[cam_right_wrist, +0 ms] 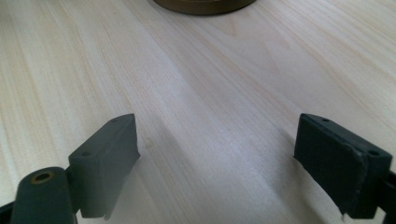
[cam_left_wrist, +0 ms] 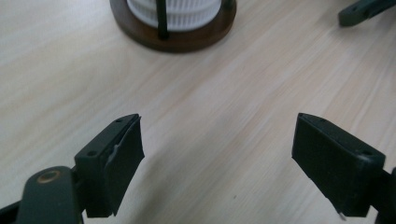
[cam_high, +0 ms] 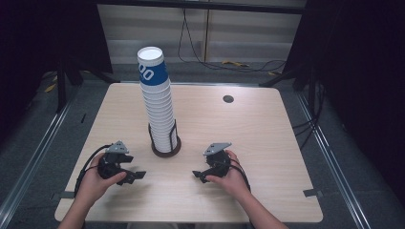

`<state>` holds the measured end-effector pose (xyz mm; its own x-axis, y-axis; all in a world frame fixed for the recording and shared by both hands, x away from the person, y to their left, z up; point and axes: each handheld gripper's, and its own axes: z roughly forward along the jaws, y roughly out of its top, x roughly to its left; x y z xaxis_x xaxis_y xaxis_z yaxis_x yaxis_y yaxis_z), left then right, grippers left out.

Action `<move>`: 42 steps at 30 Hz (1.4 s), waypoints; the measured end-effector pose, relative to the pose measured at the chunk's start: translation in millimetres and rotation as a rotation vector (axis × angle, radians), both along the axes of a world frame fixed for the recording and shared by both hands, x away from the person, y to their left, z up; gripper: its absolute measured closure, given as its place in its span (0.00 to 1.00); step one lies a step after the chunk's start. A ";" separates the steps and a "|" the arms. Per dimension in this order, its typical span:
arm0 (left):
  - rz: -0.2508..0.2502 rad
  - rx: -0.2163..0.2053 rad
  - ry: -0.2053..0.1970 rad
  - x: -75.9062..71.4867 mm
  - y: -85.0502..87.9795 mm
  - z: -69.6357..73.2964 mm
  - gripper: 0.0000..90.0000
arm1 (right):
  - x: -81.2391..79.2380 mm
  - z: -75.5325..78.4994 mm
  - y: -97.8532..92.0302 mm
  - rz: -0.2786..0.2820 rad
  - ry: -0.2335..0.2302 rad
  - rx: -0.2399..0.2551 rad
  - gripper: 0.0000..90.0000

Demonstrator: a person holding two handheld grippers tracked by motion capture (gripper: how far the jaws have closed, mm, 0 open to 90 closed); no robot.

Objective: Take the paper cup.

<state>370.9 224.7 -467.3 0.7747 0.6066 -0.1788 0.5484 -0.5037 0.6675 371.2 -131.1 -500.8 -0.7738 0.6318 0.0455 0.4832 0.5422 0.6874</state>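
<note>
White cup stack [cam_high: 156,107] upright, rim up, leaning slightly

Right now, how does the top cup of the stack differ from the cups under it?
The top cup shows a blue printed band and its open white rim; the cups below show as plain white ridged rims nested together. The top cup leans left, above the black wire holder; the lowest cups sit inside it. All share one tilted stack.
</note>
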 end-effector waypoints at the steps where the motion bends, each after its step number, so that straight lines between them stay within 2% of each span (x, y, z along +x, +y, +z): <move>1: -0.004 -0.007 0.003 1.8 -0.4 3.5 0.18 | 1.4 2.3 -0.4 0.003 0.000 0.013 0.15; 3: -0.006 0.008 0.003 3.6 -0.5 7.9 0.18 | 3.5 9.6 0.2 0.004 -0.002 0.030 0.15; 4: -0.008 0.015 0.004 6.9 0.1 17.3 0.18 | 4.4 13.7 1.2 0.007 -0.009 0.030 0.15; 8: -0.019 0.022 -0.006 12.9 2.9 39.7 0.18 | 8.1 28.3 7.2 0.024 -0.015 0.047 0.15; 9: -0.019 0.022 -0.006 12.9 2.9 39.7 0.18 | 8.1 28.3 7.2 0.024 -0.015 0.047 0.15; 10: -0.034 0.034 -0.013 16.3 4.2 51.0 0.18 | 10.8 34.5 9.8 0.031 -0.017 0.053 0.15; 12: -0.039 0.038 -0.017 17.8 4.6 56.6 0.18 | 13.5 40.1 12.0 0.035 -0.016 0.058 0.15; 13: -0.047 0.038 -0.017 19.0 5.0 62.4 0.18 | 14.9 42.6 13.0 0.038 -0.018 0.060 0.15; 14: -0.053 0.021 -0.007 21.6 5.7 73.1 0.18 | 16.2 44.8 14.0 0.041 -0.019 0.058 0.15; 15: -0.051 0.012 0.005 22.8 5.9 77.7 0.18 | 17.4 46.6 15.1 0.043 -0.017 0.062 0.15; 18: -0.055 0.040 0.001 27.3 6.4 90.6 0.19 | 20.1 51.6 18.8 0.047 -0.013 0.074 0.15; 22: -0.059 0.063 0.026 33.9 6.5 101.9 0.19 | 23.5 59.2 22.6 0.050 -0.018 0.085 0.15; 24: -0.060 0.086 0.025 36.6 5.9 106.8 0.19 | 25.8 63.9 23.6 0.055 -0.024 0.090 0.15; 35: -0.065 0.072 0.059 51.9 6.1 140.2 0.19 | 36.9 87.5 30.2 0.085 -0.038 0.117 0.15; 42: -0.060 0.101 0.044 56.4 2.8 156.1 0.19 | 40.7 97.3 35.4 0.087 -0.035 0.134 0.15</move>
<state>427.3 227.5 -311.2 0.8026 0.5764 -0.1535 0.5432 -0.6000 0.5873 411.9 -95.7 -403.5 -0.8280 0.5524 0.0966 0.4128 0.4837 0.7718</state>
